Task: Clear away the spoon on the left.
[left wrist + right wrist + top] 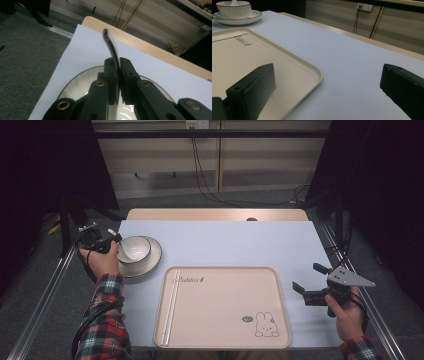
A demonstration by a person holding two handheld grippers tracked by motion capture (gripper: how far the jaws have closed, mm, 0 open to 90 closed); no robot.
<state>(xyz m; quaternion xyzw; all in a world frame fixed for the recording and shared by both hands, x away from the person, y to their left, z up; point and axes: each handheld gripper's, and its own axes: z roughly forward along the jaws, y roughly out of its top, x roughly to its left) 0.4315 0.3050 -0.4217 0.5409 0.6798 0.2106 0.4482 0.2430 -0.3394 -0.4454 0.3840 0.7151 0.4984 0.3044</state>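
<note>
The left claw (111, 240) sits at the bench's (220, 245) left edge, its jaws pressed together on the thin dark-edged handle of a spoon (111, 47), which rises between them and curves away over the bench in the left gripper view. The left hand (102, 260), in a plaid sleeve, holds this claw just beside a white bowl (133, 249) that stands on a dark-rimmed white plate (152, 261); the spoon's other end lies in the bowl. The plate's ribbed surface lies under the jaws in the left gripper view. To the right of the plate, near the bench's front edge, lies a beige tray (222, 307) with a pair of pale chopsticks (171, 305) along its left side and a small rabbit drawing (266, 325) toward its front right corner. Further right, the right claw (309, 279) hovers just beside the tray's right edge, its jaws spread wide and holding nothing, gripped by the right hand (348, 316).
</note>
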